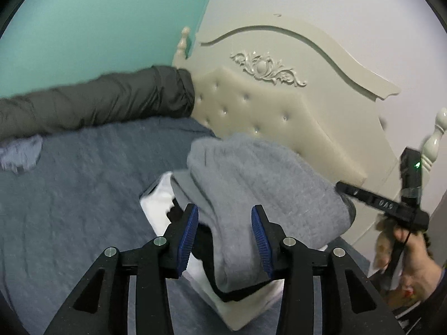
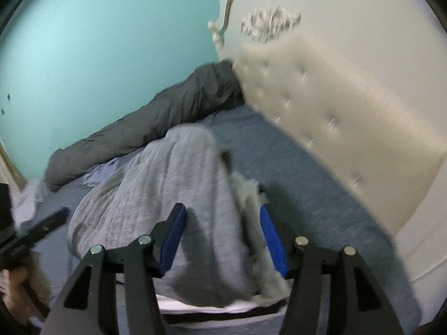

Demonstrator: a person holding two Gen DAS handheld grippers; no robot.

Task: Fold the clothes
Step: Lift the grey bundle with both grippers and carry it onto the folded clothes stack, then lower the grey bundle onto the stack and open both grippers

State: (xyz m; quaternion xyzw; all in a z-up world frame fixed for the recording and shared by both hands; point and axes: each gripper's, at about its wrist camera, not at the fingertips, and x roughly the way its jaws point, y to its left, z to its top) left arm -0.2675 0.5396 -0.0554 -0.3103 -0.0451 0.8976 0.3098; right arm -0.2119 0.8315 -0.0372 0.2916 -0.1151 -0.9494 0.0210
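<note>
A folded grey quilted garment (image 1: 259,184) lies on top of a stack with white (image 1: 156,198) and black cloth under it, on the blue bed cover (image 1: 78,184). My left gripper (image 1: 225,237) is open, its blue pads on either side of the garment's near end. In the right wrist view the same grey garment (image 2: 178,184) lies between the blue pads of my open right gripper (image 2: 223,240), with white fleecy cloth (image 2: 245,192) at its right side. The right gripper also shows in the left wrist view (image 1: 382,203), at the garment's right edge.
A cream tufted headboard (image 1: 268,106) stands right behind the stack. A dark grey padded roll (image 1: 97,97) lies along the teal wall (image 1: 97,22). A pale crumpled cloth (image 1: 21,153) lies at the far left of the bed.
</note>
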